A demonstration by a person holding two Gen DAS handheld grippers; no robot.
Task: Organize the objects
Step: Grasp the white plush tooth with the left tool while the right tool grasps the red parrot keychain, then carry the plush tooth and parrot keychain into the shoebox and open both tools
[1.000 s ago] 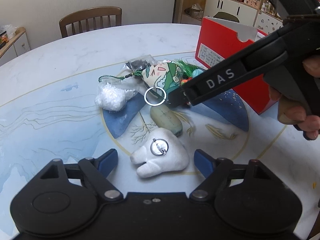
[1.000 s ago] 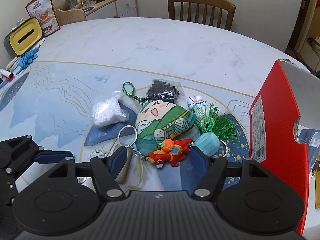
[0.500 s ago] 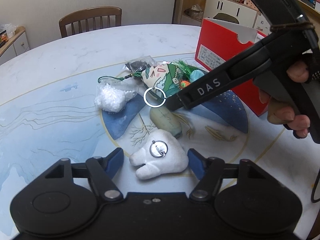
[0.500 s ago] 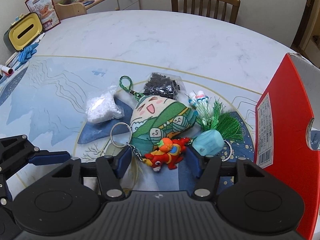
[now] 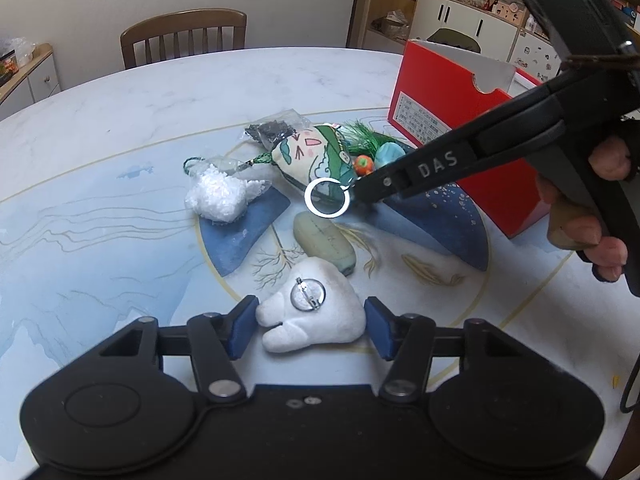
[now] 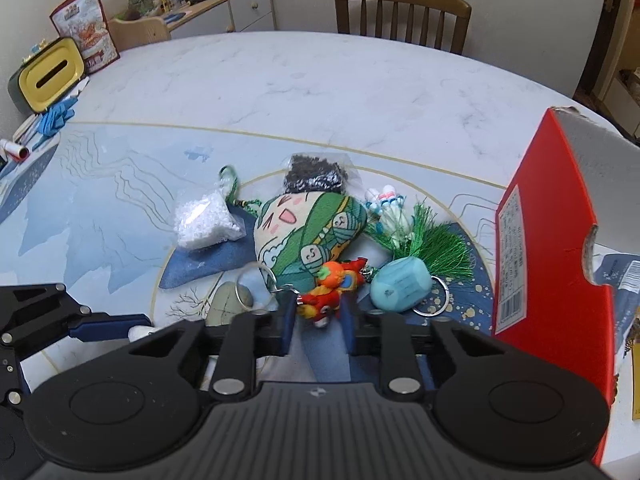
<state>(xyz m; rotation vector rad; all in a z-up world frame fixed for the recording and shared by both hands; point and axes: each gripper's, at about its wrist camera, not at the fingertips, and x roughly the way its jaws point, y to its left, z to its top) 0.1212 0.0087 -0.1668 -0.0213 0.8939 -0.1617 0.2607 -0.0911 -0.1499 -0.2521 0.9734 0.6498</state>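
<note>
Left tool (image 5: 306,330) spread wide, straddling white tooth plush (image 5: 311,312) on bench (image 5: 120,128), no contact; early squeeze could catch metal pin back and slip

Right tool (image 6: 318,318) pinching red-orange figure keychain (image 6: 330,290) near its chain; shallow bite, may slide out on lift

Key ring (image 5: 327,197) dangles against green face plush (image 6: 308,236); could snag and drag it

Teal charm (image 6: 402,286) and green tassel (image 6: 434,246) just beside; likely to tangle

Red box (image 6: 548,240) far right; swinging ring may clip wall
</note>
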